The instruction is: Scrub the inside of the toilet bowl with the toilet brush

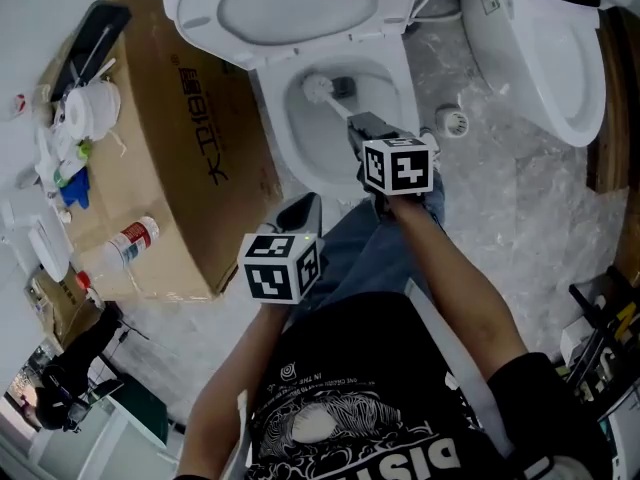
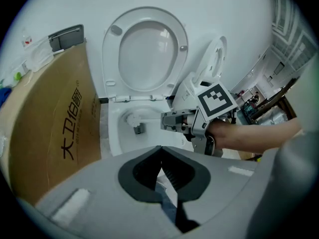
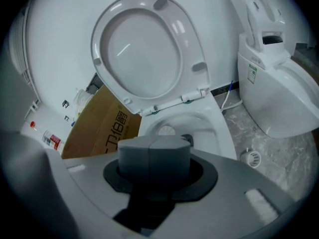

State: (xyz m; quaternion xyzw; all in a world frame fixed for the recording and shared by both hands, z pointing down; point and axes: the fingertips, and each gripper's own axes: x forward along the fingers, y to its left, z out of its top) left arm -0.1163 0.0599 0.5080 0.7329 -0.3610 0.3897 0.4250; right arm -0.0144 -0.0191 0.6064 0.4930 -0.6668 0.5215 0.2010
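Two tongs are held by a person at a white bowl point(image 1: 300, 143). The right tongs point(image 1: 358, 128) are closed on the handle of the brush point(image 1: 318, 88), and its white head is set inside the bowl just ahead of them. The left tongs point(image 1: 303, 208) are closed with nothing between them. They are held behind and to the left of the right tongs, near the bowl's front rim. The seat point(image 1: 300, 3) is raised beyond the right tongs. A box point(image 1: 170, 158) is seen left of the left tongs, and a second toilet point(image 1: 550, 58) is seen right of the right tongs.
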